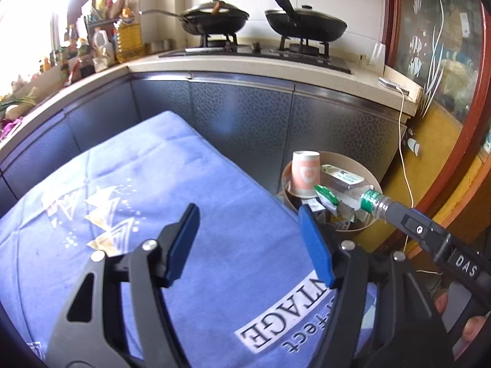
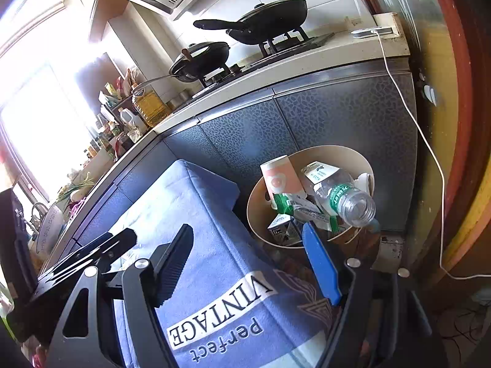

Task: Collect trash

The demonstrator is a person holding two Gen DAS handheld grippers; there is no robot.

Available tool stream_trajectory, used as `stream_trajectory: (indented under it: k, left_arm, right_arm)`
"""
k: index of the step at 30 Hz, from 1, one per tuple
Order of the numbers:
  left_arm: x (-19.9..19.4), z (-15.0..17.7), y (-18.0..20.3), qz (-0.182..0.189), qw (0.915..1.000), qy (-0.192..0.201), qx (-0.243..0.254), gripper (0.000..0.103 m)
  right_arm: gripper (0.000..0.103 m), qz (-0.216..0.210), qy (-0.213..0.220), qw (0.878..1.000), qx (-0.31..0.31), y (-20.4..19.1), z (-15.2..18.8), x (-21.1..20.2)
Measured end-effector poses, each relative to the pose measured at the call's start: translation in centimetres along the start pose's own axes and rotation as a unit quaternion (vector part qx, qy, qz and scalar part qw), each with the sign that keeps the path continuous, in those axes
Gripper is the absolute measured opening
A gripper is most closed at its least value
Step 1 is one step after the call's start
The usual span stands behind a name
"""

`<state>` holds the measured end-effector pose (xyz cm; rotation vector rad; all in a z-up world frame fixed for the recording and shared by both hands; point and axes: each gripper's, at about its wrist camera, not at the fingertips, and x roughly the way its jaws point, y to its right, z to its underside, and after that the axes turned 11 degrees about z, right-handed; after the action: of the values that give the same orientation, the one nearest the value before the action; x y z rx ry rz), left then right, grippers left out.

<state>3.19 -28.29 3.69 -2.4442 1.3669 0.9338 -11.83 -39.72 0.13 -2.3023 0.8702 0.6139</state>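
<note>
The trash sits in one round beige bin (image 2: 366, 165) beside the far right corner of the blue cloth-covered table (image 2: 214, 214), against the grey cabinet fronts (image 2: 337, 113). Contents, counted: one clear plastic bottle (image 2: 343, 199) with a green label, lying on top with its open neck over the near rim; one pink paper cup (image 2: 277, 178) leaning at the far left wall of the bin; one white carton (image 2: 319, 170) behind the bottle; one small carton (image 2: 280, 230) low at the near wall; and green wrappers (image 2: 282, 204), probably two, though they overlap too much for a firm count. The right gripper (image 2: 248, 263) is released, jaws spread and empty, its blue finger just below the bin's near rim. In the left wrist view its finger appears next to the bottle neck, and contact cannot be confirmed there. The left gripper (image 1: 248, 242) is also released and empty, above the table. Progress: no loose trash is visible on the cloth in either view, so collection appears complete or nearly so. Remaining work, if any, is seating the bottle deeper. Two black pans (image 1: 214, 18) stand on the stove on the counter behind
</note>
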Motion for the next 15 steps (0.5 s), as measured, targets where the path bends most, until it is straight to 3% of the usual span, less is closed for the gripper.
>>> stream_trajectory:
  k: [2, 10, 15]
  left_arm:
    - [-1.3, 0.4, -0.5, -0.005, 0.9999, 0.014, -0.004, 0.073]
    - [-4.8, 2.3, -3.7, -0.037, 0.9984, 0.032, -0.03, 0.075]
    - [-6.2, 3.1, -5.0, -0.052, 0.9972, 0.042, -0.035, 0.086]
  right_arm:
    - [0.074, 0.002, -0.007, 1.0, -0.005, -0.8, 0.2, -0.3]
    - [0.08, 0.007, -0.003, 1.0, -0.029, -4.6, 1.3, -1.6]
    - [0.085, 0.018, 0.005, 0.999, -0.04, -6.5, 1.7, -2.3]
